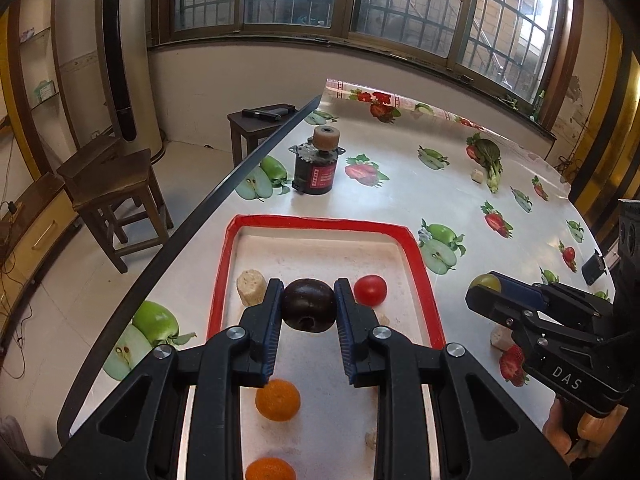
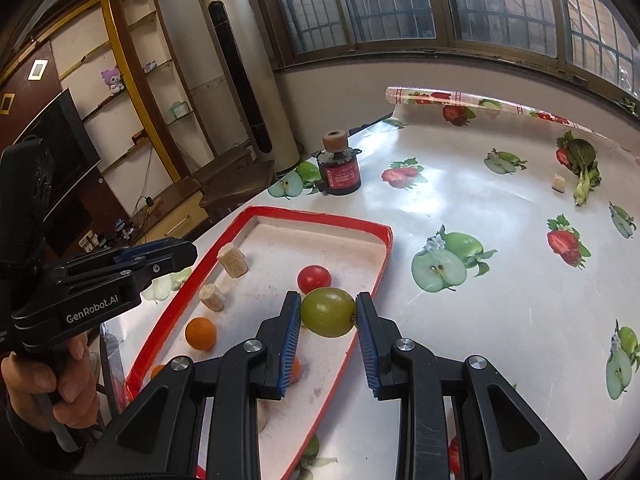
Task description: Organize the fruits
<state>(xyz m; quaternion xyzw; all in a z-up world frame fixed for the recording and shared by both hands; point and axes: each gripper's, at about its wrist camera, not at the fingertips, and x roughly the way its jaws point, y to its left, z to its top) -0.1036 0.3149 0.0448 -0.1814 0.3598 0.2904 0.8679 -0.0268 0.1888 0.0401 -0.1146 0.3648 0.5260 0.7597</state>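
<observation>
A white tray with a red rim (image 1: 320, 222) (image 2: 320, 216) lies on the fruit-print table. My left gripper (image 1: 308, 304) is shut on a dark purple plum (image 1: 308, 308) above the tray. My right gripper (image 2: 328, 312) is shut on a green grape-like fruit (image 2: 328, 312), held over the tray's right rim; it also shows in the left wrist view (image 1: 486, 282). In the tray lie a red tomato (image 1: 370, 290) (image 2: 314, 278), two oranges (image 1: 278, 400) (image 1: 270, 470), and beige chunks (image 1: 250, 286) (image 2: 232, 260).
A dark motor-like cylinder with a cork wheel (image 1: 316, 164) (image 2: 340, 168) stands beyond the tray. A leafy vegetable (image 1: 490, 156) (image 2: 584, 168) and a beige chunk (image 2: 559, 182) lie far right. Wooden stools (image 1: 116, 196) stand left of the table edge.
</observation>
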